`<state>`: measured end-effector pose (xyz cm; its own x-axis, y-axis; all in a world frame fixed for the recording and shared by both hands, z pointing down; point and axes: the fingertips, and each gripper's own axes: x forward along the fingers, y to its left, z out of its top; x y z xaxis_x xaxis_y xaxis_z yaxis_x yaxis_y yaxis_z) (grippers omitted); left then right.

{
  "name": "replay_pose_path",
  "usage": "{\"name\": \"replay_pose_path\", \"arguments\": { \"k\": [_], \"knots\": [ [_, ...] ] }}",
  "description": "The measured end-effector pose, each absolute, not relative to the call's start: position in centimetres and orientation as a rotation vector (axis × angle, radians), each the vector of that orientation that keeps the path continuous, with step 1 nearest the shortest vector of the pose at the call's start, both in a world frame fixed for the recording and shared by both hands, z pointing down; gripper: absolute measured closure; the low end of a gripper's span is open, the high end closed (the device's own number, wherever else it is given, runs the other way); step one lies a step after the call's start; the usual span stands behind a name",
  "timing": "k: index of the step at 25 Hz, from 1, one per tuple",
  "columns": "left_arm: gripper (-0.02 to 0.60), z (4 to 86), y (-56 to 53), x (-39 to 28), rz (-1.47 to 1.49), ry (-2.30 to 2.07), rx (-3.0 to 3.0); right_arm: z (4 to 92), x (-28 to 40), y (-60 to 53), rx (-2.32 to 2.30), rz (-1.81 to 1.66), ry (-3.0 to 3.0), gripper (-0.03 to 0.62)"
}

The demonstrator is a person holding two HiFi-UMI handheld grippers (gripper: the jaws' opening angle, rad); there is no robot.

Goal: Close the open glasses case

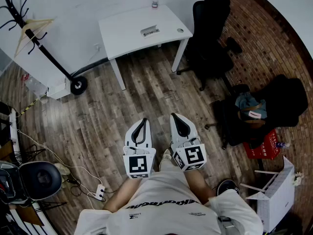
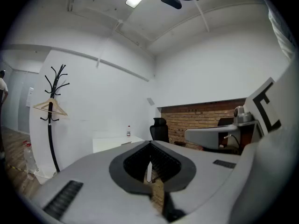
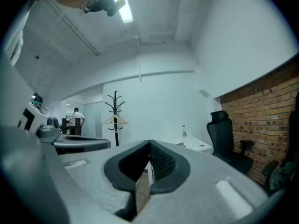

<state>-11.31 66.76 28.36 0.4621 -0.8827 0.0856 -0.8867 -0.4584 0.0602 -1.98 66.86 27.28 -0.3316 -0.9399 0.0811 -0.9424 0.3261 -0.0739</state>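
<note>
A small grey open case (image 1: 149, 31) lies on the white table (image 1: 127, 33) across the room, far from both grippers. I hold both grippers side by side at waist height above the wooden floor, pointing toward that table. The left gripper (image 1: 143, 120) has its jaws together with nothing between them; in its own view the tips (image 2: 150, 143) meet in front of the table (image 2: 110, 143). The right gripper (image 1: 174, 116) is likewise shut and empty (image 3: 149, 143), and the table (image 3: 195, 145) shows beyond it.
A bottle (image 1: 155, 0) and a small round object (image 1: 180, 30) stand on the table. A black office chair (image 1: 211, 28) is at its right, and a coat rack (image 1: 34, 35) at its left. Bags (image 1: 254, 111) and a red box (image 1: 263, 145) lie at right, with cables and a stool (image 1: 40, 179) at left.
</note>
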Motion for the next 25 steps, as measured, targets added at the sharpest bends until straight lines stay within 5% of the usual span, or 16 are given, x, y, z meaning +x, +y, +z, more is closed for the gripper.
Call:
{"name": "replay_pose_path", "arguments": {
  "k": [25],
  "knots": [
    [0.584,27.4,66.2,0.5,0.052,-1.745,2.567,25.1,8.7,66.2,1.637,0.029,-2.728,0.592]
  ]
}}
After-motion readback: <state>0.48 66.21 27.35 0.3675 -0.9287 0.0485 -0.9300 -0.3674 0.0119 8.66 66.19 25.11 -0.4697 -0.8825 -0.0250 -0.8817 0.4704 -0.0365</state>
